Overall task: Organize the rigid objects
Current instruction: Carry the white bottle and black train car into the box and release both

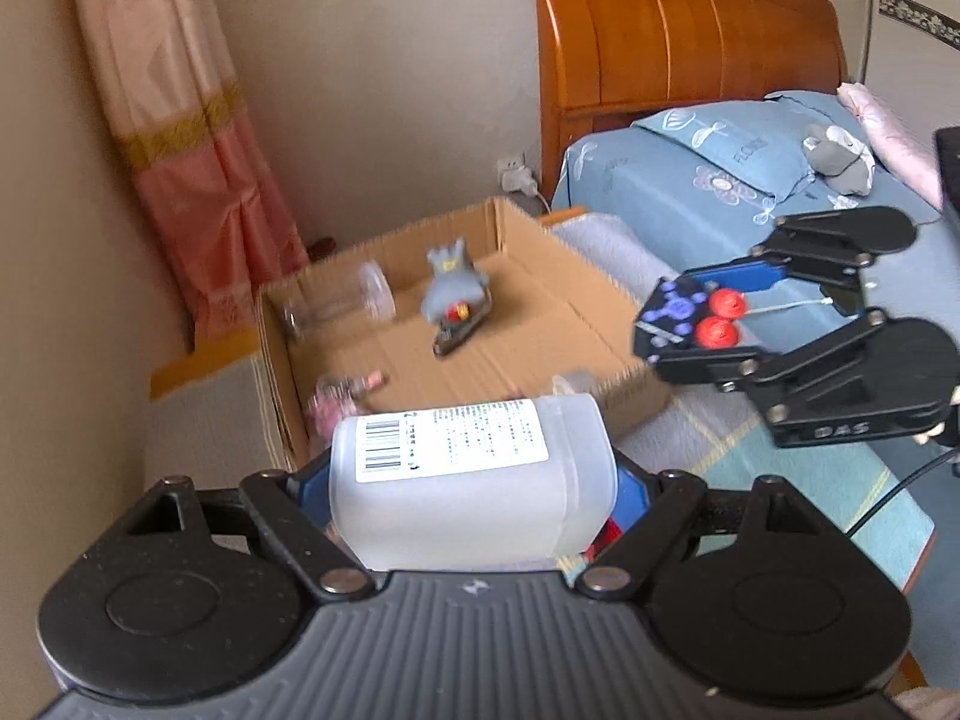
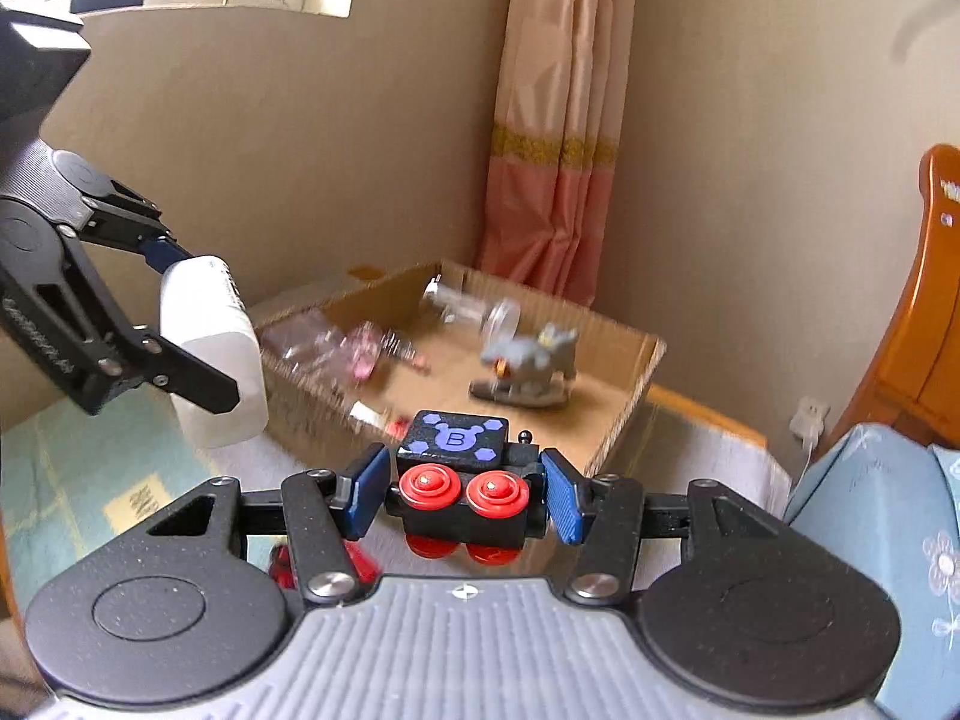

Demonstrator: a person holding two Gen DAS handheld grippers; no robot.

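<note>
My left gripper (image 1: 468, 492) is shut on a white plastic bottle (image 1: 462, 480) with a barcode label, lifted above the bed near the front of a cardboard box (image 1: 624, 294). In the right wrist view the same bottle (image 2: 210, 354) shows at the left in the left gripper (image 2: 207, 330). My right gripper (image 2: 465, 492) is shut on a black toy block with red wheels (image 2: 462, 483) and a blue "B" top; it hangs right of the box as the toy block (image 1: 690, 318) in the right gripper (image 1: 699, 318). Inside the box lie a grey cat figure (image 1: 450, 294), a clear jar (image 1: 342, 300) and a pink item (image 1: 336, 402).
The box (image 2: 630, 396) stands on a towel-covered surface in the room's corner. A pink curtain (image 1: 198, 180) hangs behind it. A wooden headboard (image 1: 672, 30), blue pillow (image 1: 720, 150) and grey plush (image 1: 840, 162) are to the right. A wall socket (image 1: 516, 174) with a plug sits beside the bed.
</note>
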